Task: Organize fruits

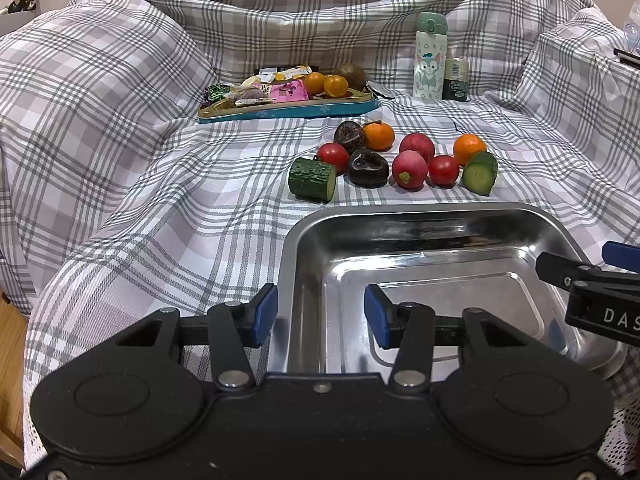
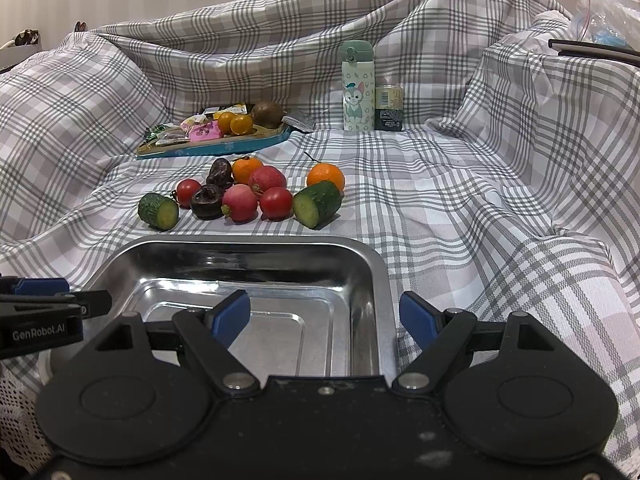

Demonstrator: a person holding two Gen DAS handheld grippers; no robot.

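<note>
An empty steel tray (image 1: 420, 216) (image 2: 240, 245) sits on the checked cloth in front of me. Behind it lies a cluster of produce: two cucumber pieces (image 1: 312, 179) (image 2: 318, 204), tomatoes (image 1: 443, 169) (image 2: 276, 202), red radishes (image 1: 408, 169) (image 2: 239, 202), two oranges (image 1: 469, 149) (image 2: 325, 176) and dark water chestnuts (image 1: 367, 167) (image 2: 207, 201). My left gripper (image 1: 320, 316) is open and empty, straddling the tray's left rim. My right gripper (image 2: 325, 316) is open and empty, straddling the tray's right rim.
A blue tin tray (image 1: 288, 111) (image 2: 212, 147) at the back holds snack packets, two small oranges and a brown fruit. A mint flask (image 1: 430, 56) (image 2: 357, 86) and a small can (image 1: 456, 79) (image 2: 388, 108) stand at the back right. Cloth folds rise on both sides.
</note>
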